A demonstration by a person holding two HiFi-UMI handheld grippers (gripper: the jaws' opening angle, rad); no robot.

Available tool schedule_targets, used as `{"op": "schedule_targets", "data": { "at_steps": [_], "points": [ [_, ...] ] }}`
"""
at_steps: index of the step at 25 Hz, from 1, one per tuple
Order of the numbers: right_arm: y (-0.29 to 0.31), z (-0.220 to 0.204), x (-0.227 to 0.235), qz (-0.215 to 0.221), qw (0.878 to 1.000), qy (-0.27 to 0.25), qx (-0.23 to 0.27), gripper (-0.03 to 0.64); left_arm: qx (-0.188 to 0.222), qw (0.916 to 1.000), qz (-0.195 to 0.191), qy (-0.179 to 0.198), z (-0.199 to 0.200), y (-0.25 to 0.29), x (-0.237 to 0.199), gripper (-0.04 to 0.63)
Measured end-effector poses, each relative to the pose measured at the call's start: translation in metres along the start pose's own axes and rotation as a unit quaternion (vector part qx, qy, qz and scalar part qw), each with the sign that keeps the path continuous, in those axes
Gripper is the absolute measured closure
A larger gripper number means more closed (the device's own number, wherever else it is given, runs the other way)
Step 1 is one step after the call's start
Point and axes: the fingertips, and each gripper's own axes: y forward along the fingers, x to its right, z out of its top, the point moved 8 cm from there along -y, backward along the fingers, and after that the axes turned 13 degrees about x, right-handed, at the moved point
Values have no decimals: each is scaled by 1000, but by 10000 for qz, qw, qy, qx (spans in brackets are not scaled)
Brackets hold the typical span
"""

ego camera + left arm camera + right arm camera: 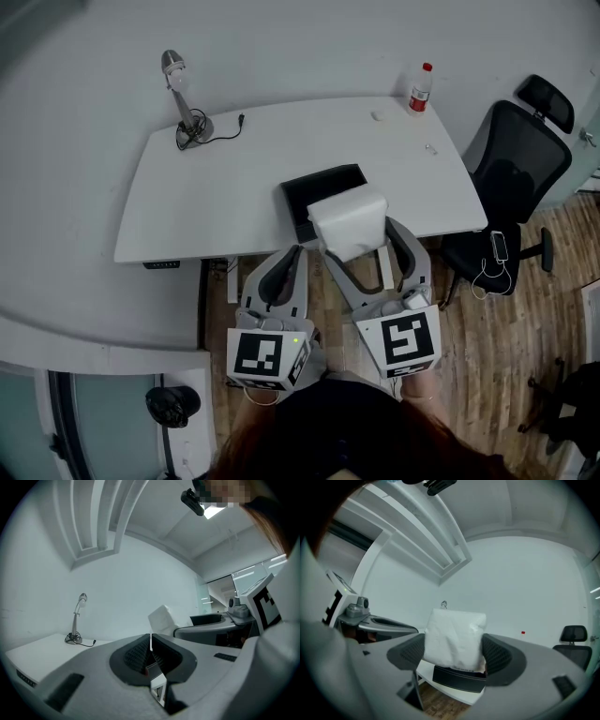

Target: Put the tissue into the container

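Observation:
A white soft pack of tissue [349, 223] is clamped between the jaws of my right gripper [355, 246], held in the air just above the near end of the black rectangular container [314, 190] on the white table [216, 197]. In the right gripper view the tissue pack [454, 638] fills the gap between the pads, with the black container [458, 678] right below it. My left gripper [288, 264] hangs beside it at the table's near edge, its jaws pressed together and empty [150, 654]. The tissue pack [162, 619] shows to its right.
A desk lamp [185, 106] with a cable stands at the table's far left. A bottle with a red cap [420, 89] stands at the far right corner. A black office chair [511, 178] is to the right of the table. Wooden floor lies below.

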Motion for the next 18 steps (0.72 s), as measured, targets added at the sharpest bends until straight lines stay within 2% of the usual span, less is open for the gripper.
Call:
{"op": "schedule_targets", "data": {
  "at_steps": [18],
  "points": [
    [52, -21, 10, -193, 9993, -33, -327, 215, 3, 9999, -94, -131, -11, 35, -47, 561]
  ]
}}
